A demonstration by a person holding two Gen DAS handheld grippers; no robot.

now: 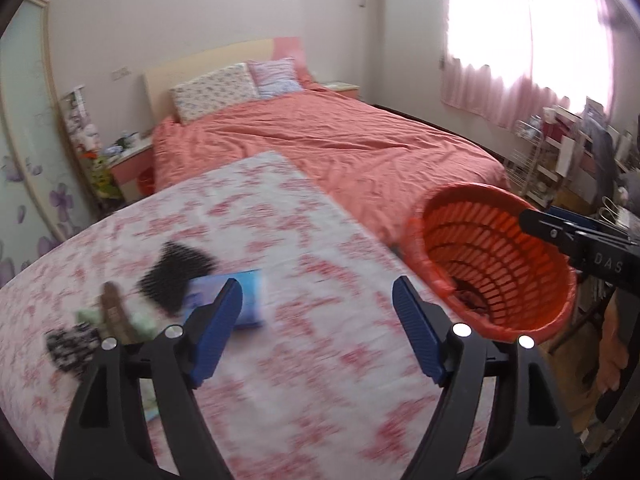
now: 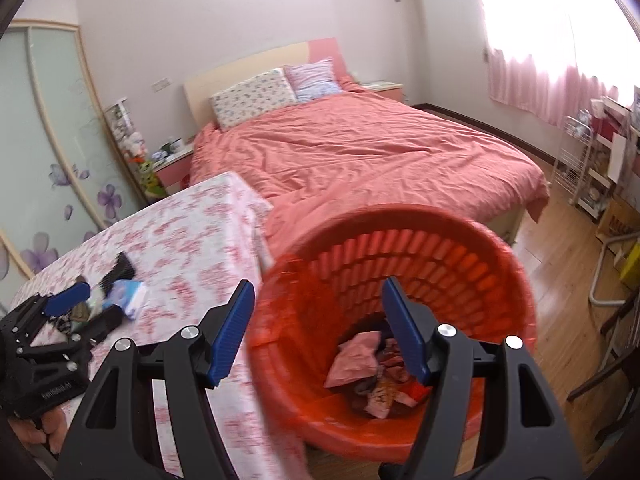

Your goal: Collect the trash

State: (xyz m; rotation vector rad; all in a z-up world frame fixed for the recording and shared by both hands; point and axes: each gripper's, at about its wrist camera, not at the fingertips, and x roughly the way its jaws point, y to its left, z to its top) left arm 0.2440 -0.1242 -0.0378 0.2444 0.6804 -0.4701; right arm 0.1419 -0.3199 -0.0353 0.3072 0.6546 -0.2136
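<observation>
While both jaws gape, trash (image 2: 372, 372) fills basket (image 2: 400, 236)

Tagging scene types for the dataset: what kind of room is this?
A home bedroom, most likely. A bed with a salmon cover and two pillows fills the back, with a pink-curtained window beside it. In front, a floral-clothed table and an orange basket of trash.

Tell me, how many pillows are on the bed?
2. The flowery pillow leans against the headboard on the left, and the striped pillow sits right beside it. More could be hidden behind them.
</observation>
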